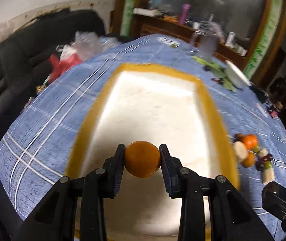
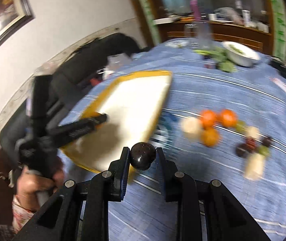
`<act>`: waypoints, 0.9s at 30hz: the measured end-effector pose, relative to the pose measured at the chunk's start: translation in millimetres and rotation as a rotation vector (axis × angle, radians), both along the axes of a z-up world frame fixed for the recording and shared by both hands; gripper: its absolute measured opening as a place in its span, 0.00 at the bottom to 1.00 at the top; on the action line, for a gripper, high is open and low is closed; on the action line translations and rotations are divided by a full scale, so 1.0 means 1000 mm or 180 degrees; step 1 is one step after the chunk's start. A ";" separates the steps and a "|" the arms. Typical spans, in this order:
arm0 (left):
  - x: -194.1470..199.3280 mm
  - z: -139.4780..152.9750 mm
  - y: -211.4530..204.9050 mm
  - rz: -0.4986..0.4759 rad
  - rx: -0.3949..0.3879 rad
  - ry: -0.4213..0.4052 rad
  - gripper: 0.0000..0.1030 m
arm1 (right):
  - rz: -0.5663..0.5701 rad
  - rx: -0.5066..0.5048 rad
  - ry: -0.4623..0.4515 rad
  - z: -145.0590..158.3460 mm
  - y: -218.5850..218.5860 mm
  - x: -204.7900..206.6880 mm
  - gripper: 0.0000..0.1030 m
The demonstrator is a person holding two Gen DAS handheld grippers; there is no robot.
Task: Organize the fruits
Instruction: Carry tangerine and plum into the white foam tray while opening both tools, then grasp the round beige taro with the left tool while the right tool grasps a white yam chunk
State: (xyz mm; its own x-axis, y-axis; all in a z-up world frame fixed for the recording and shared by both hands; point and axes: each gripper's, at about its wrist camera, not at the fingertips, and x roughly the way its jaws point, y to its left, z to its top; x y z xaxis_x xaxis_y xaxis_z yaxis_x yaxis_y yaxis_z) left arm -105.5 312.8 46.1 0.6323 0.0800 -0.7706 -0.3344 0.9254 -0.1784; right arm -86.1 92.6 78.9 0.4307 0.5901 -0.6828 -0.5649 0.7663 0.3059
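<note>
My left gripper (image 1: 142,154) is shut on an orange (image 1: 142,159) and holds it above the near end of a white tray with a yellow rim (image 1: 206,92). My right gripper (image 2: 143,156) is shut on a dark round fruit (image 2: 143,156), above the blue cloth just right of the tray (image 2: 135,98). In the right wrist view the left gripper (image 2: 100,119) reaches over the tray, held by a hand (image 2: 33,184). A heap of loose fruit (image 2: 209,124) lies on the cloth to the right: oranges, pale banana pieces, dark plums and green grapes. The same heap (image 1: 248,150) shows right of the tray.
A blue checked cloth (image 1: 48,108) covers the table. A white bowl (image 2: 241,55) with greens beside it and a clear jug (image 2: 203,34) stand at the far side. A black sofa (image 1: 8,60) with plastic bags lies beyond the table's left edge.
</note>
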 end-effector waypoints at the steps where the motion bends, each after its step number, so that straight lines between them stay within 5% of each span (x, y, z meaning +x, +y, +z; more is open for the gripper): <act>1: 0.000 -0.006 0.009 0.0049 -0.0029 0.0050 0.32 | 0.0057 -0.0020 -0.0008 -0.001 0.012 0.001 0.27; 13: -0.004 -0.008 0.048 0.0228 -0.0165 -0.0056 0.34 | 0.0327 -0.0524 0.0027 -0.040 0.109 0.015 0.34; 17: -0.007 -0.006 0.042 0.0193 -0.0182 -0.0073 0.46 | 0.0286 -0.0480 -0.0147 -0.031 0.102 0.008 0.60; 27: -0.030 0.043 0.011 0.0131 -0.0224 -0.0511 0.68 | -0.0179 -0.0152 -0.0259 -0.009 0.021 0.002 0.60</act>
